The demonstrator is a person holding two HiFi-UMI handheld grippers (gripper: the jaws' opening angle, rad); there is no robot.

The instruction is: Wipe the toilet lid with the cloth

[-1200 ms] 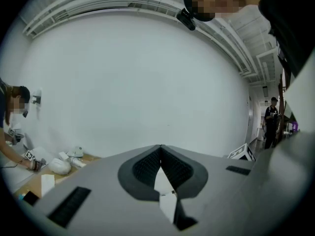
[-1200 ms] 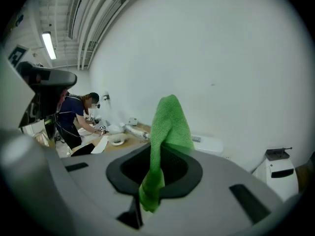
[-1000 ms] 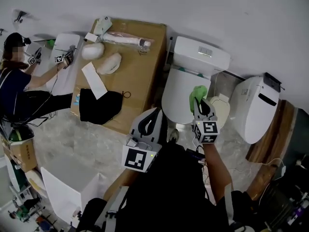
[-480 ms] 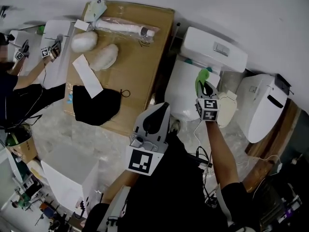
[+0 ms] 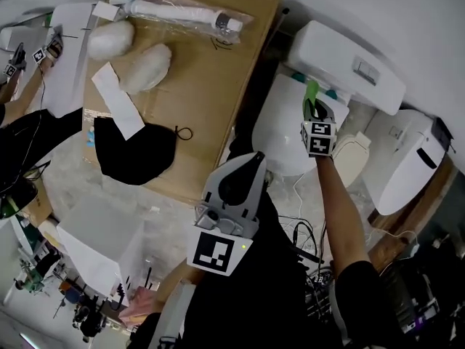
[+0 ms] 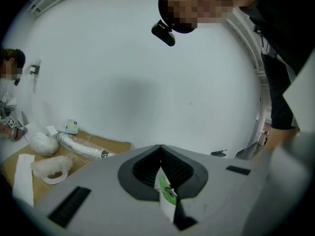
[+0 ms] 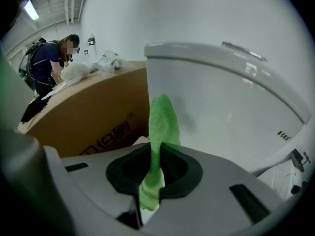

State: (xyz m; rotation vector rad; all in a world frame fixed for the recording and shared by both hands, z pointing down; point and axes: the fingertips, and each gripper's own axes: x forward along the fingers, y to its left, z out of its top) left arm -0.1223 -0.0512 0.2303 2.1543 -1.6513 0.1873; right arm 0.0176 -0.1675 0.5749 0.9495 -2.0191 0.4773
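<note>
Closest to you, at the lower centre of the head view, your left tongs (image 5: pixel 252 160) hang in front of your dark clothing, tips pressed together (image 6: pixel 160 147). In their own view they aim at a bare white wall.

Further up and to the right, your outstretched arm carries the right tongs (image 5: pixel 315 107) over the back of the white toilet lid (image 5: pixel 280 133). These tongs are pinching the green cloth (image 5: pixel 312 91), which runs down between the jaws and pokes out past the tips as a narrow upright fold (image 7: pixel 160 116). The cloth sits at the rear edge of the lid, just beside the tank (image 5: pixel 341 62). From the right gripper view the fold stands against the tank's white front (image 7: pixel 221 92); whether it touches the lid I cannot tell.

Left of the toilet lies a big cardboard box (image 5: pixel 196 86) with a black bag (image 5: pixel 134 151) and white bundles on top. A second white toilet (image 5: pixel 407 166) stands at the right edge. At the upper left of the right gripper view, a person (image 7: pixel 47 65) bends over beyond the box (image 7: pixel 93 117).
</note>
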